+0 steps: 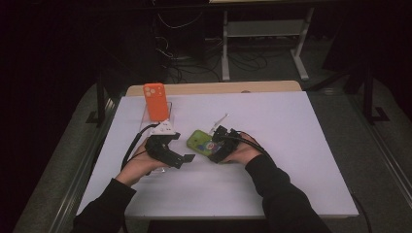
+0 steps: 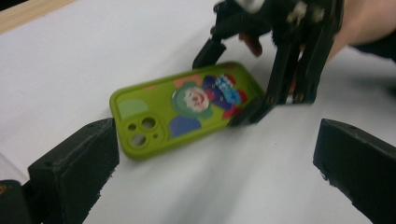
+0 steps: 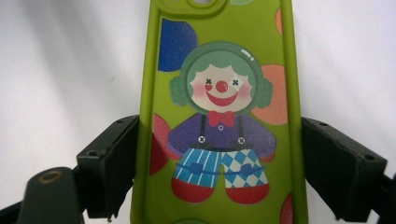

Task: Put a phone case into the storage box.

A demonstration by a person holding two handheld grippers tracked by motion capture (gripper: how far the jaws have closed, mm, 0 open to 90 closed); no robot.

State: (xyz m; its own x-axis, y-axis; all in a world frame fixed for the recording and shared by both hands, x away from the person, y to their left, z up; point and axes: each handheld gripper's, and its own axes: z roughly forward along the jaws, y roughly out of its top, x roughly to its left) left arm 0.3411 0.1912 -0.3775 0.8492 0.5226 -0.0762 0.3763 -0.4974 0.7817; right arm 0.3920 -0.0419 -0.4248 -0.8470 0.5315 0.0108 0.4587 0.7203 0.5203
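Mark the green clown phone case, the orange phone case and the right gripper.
green clown phone case (image 3: 219,88): right gripper view, clown's face.
orange phone case (image 1: 156,103): high view, middle of its back.
right gripper (image 1: 215,148): high view, between its jaws.

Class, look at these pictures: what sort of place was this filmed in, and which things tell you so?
Probably a lab or workshop set up for recording. A white-topped table stands in a dark room, loose cables trail over the floor behind, and a bare metal desk frame stands beyond.

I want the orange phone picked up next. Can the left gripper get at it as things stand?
Probably yes: the left gripper is open and empty, and the orange phone stands upright just beyond it with nothing between.
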